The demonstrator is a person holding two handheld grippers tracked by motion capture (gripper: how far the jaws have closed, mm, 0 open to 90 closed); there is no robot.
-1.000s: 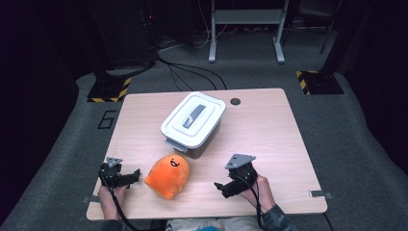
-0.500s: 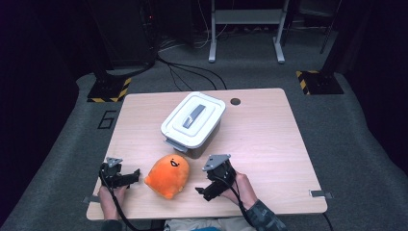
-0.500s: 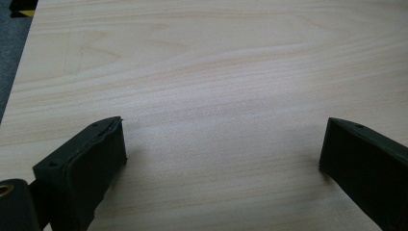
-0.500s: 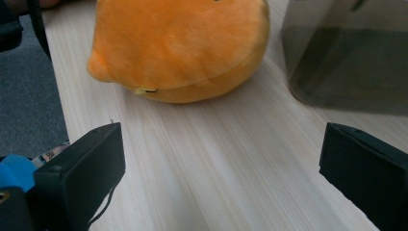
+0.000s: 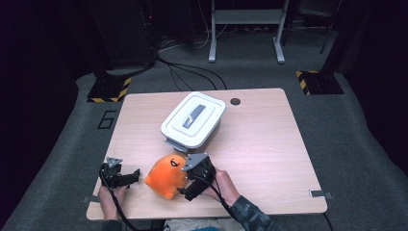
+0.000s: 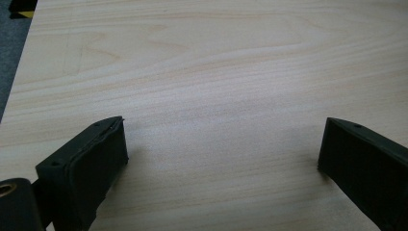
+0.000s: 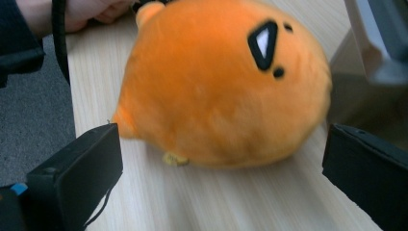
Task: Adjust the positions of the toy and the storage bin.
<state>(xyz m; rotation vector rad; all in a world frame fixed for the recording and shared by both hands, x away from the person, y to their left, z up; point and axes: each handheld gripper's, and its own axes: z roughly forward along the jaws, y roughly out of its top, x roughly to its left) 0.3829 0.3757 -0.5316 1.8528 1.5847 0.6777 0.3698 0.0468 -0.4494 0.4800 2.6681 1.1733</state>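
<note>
An orange plush toy (image 5: 167, 175) with a smiling face lies near the table's front edge, and looms large in the right gripper view (image 7: 221, 86). My right gripper (image 5: 186, 180) is up against the toy's right side, open. Its black jaws (image 7: 221, 163) stand wide to either side of the toy and are not closed on it. My left gripper (image 5: 136, 174) rests on the table just left of the toy, apart from it. It is open (image 6: 221, 154), with only bare wood between its jaws.
A white lidded bin (image 5: 193, 121) with a grey handle stands behind the toy at the table's middle; its corner shows in the right gripper view (image 7: 380, 38). The wooden table (image 5: 269, 144) has bare room on its right half. A small round hole (image 5: 235, 101) sits near the back edge.
My right gripper has moved left across the table, from well clear of the toy to right against its side. The left gripper and the toy have stayed put.
</note>
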